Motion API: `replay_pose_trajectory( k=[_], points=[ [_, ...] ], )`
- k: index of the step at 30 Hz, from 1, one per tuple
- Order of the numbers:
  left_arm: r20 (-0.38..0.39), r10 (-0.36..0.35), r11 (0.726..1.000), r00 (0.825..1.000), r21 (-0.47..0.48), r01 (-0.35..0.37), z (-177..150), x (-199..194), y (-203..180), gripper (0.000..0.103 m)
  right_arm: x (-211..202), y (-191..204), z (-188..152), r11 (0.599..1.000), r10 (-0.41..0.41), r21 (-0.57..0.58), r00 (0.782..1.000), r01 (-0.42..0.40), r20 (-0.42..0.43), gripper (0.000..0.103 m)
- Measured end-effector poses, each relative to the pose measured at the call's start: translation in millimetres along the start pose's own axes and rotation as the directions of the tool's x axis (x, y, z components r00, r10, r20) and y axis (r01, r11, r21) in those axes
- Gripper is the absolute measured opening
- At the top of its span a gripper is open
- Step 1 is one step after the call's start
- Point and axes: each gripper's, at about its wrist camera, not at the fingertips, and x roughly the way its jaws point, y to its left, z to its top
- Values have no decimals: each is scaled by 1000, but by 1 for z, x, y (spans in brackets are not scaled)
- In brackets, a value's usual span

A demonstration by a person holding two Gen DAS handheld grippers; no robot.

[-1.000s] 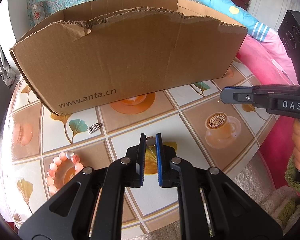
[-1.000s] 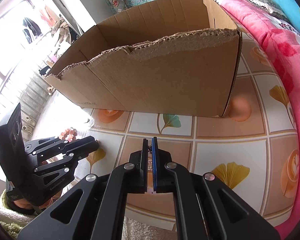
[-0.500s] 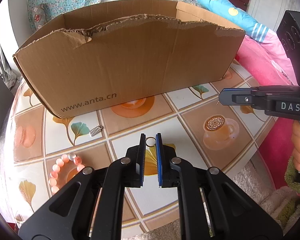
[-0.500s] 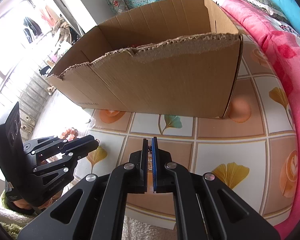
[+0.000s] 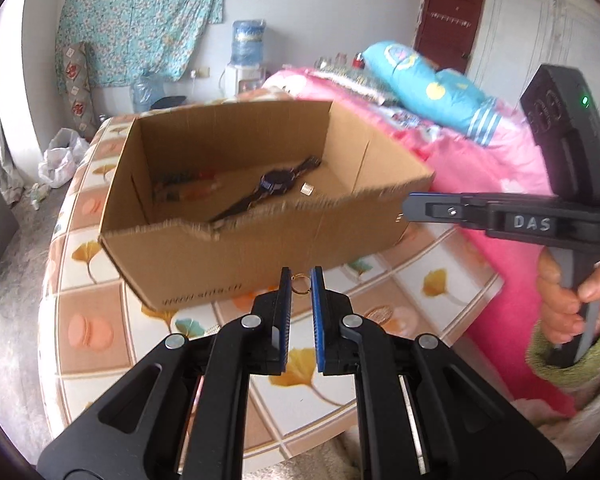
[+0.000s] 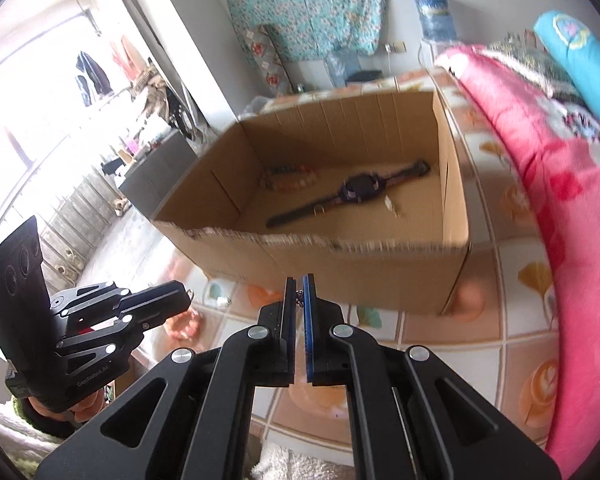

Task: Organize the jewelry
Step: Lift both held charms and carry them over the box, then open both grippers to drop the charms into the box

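My left gripper (image 5: 300, 280) is shut on a small gold ring (image 5: 300, 283), held in the air in front of the cardboard box (image 5: 204, 256). My right gripper (image 6: 299, 291) is shut on a small dark chain piece (image 6: 299, 298), also raised before the box (image 6: 380, 276). Inside the box lie a dark wristwatch (image 5: 274, 184), a bead bracelet (image 5: 184, 192) and a small silver charm (image 5: 307, 189). The watch also shows in the right wrist view (image 6: 356, 192). A pink bead bracelet (image 6: 182, 326) lies on the table left of the box.
The tiled tablecloth (image 5: 432, 284) with ginkgo and coffee prints covers the round table. A pink bedspread (image 6: 548, 184) lies to the right. A small silver charm (image 6: 222, 301) lies on the table near the box's front.
Both grippers have risen well above the table with their pieces, so the box's inside has come into view. The grips have not changed.
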Motion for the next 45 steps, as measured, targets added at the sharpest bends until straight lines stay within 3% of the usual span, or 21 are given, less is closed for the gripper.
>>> replay_pose_trajectory(
  k=[6,12,18,25,29,33,36,45],
  points=[
    [65,-70,998,995,3,70,39,-8,6,9,-20,4,28,1000,21,-17,995,-20,98,4],
    [43,-46,999,998,21,45,70,23,14,9,-15,-9,53,1000,5,-13,992,-4,128,4],
    [-99,-113,989,989,-111,101,88,78,45,9,23,-29,71,999,-45,-14,998,46,34,4],
    [-204,-85,988,975,-145,56,91,123,59,9,63,-45,78,996,-84,-2,993,84,-77,5],
    [-217,-85,985,973,-163,49,89,128,62,25,68,-50,79,997,-76,12,994,77,-80,6],
    [-218,-76,985,973,-169,39,89,129,64,27,66,-54,81,998,-65,22,996,67,-66,10],
    [-212,-67,983,975,-180,29,90,126,65,27,62,-55,83,998,-58,35,997,60,-49,24],
    [-130,-47,980,990,-196,21,89,83,67,39,22,-60,85,993,-59,100,997,54,41,29]
  ],
)
